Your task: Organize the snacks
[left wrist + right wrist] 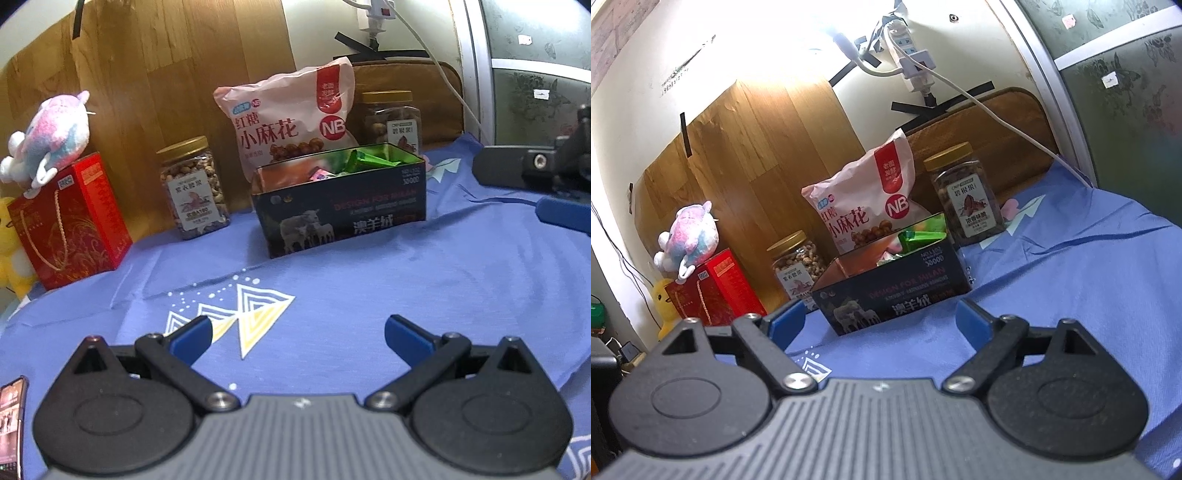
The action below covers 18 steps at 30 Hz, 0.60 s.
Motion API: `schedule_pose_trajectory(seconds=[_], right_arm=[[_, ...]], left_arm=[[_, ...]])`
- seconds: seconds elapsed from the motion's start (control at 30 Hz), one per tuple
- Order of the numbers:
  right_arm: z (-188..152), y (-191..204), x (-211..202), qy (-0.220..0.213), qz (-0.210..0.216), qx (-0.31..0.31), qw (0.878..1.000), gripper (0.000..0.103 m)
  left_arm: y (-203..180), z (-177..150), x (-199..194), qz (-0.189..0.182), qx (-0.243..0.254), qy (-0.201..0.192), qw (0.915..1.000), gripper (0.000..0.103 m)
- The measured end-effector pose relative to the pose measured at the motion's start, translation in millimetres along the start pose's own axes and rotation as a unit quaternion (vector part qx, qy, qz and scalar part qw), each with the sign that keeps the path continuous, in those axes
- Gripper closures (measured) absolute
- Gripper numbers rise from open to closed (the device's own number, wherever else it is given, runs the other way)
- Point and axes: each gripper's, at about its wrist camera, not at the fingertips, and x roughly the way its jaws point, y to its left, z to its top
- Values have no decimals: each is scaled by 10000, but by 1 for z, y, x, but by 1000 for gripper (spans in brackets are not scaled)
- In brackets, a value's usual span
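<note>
A dark open tin (343, 210) (897, 295) with sheep printed on its side stands on the blue cloth and holds green and pink snack packets (369, 162) (916, 236). Behind it leans a pink snack bag (288, 118) (868, 206). One gold-lidded nut jar (194, 188) (798, 262) stands left of the tin, another (395, 120) (964, 195) at its back right. My left gripper (298, 334) hovers open and empty over the cloth in front of the tin. My right gripper (879, 319) is open and empty too, just short of the tin; part of it (535, 173) shows at the right edge of the left wrist view.
A red gift box (70, 221) (713, 291) with a plush toy (55, 136) (689, 240) on top stands at the left by a yellow plush (665, 299). A wooden board (166, 74) backs the table. A phone (13, 424) lies at the near left. Cables (960, 88) hang from a power strip.
</note>
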Motion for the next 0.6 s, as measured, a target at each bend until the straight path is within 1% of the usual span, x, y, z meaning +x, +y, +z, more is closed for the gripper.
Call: schedule_pose_trajectory(seconds=[0.2,0.6], right_arm=[[0,1,0,-19,2,-21,10000,12],[0,-3,-2,-10,-9,46,10000,12]], left_arm=[[0,-2,2,176,89,34,9998,0],[-1,-5,4,275,217,111,9993,0]])
